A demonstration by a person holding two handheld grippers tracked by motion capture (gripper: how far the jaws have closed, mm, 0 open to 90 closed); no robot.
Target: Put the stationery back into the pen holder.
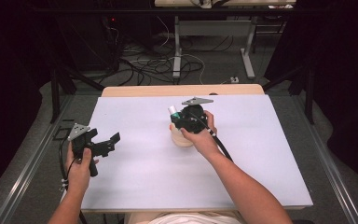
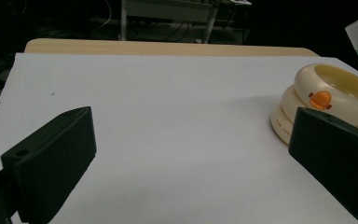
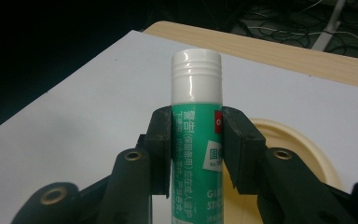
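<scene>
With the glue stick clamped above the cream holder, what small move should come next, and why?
Probably lower the glue stick straight down into the holder. The right gripper is shut on its green body, white cap away from the hand, and the holder's open ring lies just behind and below it. The left gripper is open and apart, so it need not move.

White table top (image 1: pixel 135 186), tangled floor cables (image 1: pixel 142 63) beyond.
</scene>
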